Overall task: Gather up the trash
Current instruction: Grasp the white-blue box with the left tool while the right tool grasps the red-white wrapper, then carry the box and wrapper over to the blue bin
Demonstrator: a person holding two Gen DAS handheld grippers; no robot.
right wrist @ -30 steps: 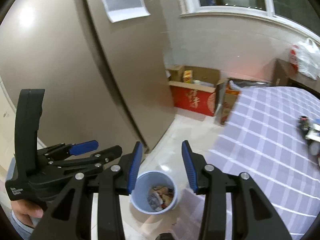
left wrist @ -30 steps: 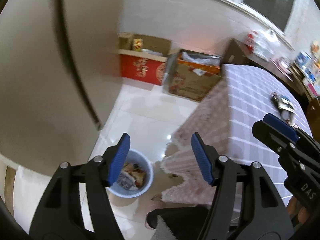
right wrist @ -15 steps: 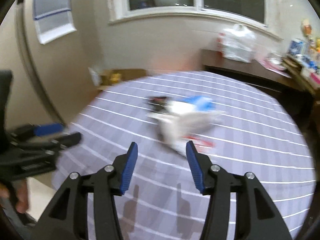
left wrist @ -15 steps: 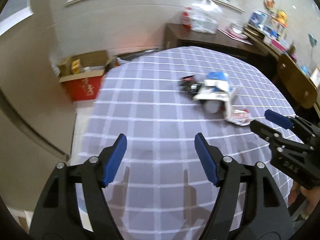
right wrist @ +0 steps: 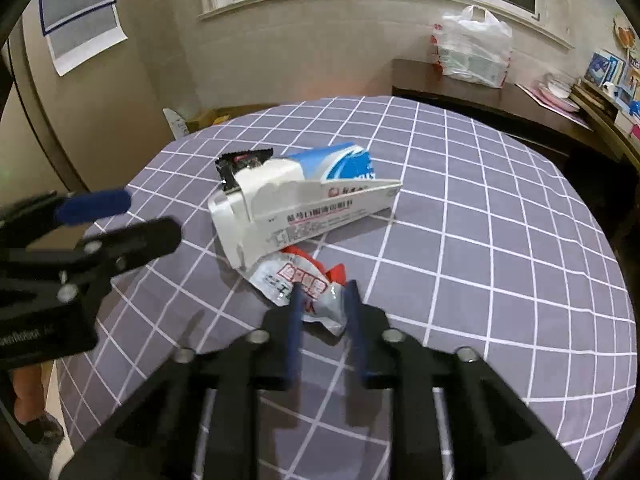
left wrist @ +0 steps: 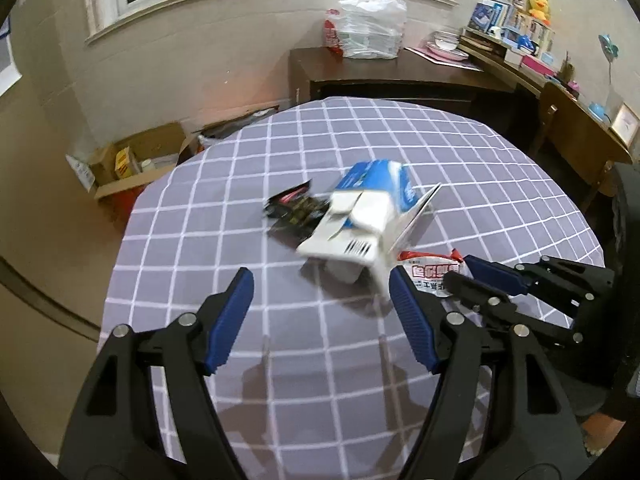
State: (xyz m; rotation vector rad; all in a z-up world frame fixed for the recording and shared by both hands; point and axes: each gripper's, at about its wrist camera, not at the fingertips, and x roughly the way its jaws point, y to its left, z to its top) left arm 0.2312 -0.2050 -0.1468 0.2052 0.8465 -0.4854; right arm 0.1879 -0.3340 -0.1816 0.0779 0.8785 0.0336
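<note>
Right gripper (right wrist: 324,300) fingers closing around the red-white wrapper (right wrist: 304,286); left gripper (left wrist: 320,316) released over bare tablecloth (left wrist: 192,248).

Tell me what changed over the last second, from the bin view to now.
Both grippers swung from the floor bin to the table. The right gripper came down on the red-and-white wrapper and its jaws are closing around it. The left gripper stayed open, nothing between its fingers. The white-and-blue carton and black wrapper lie where they were.
</note>
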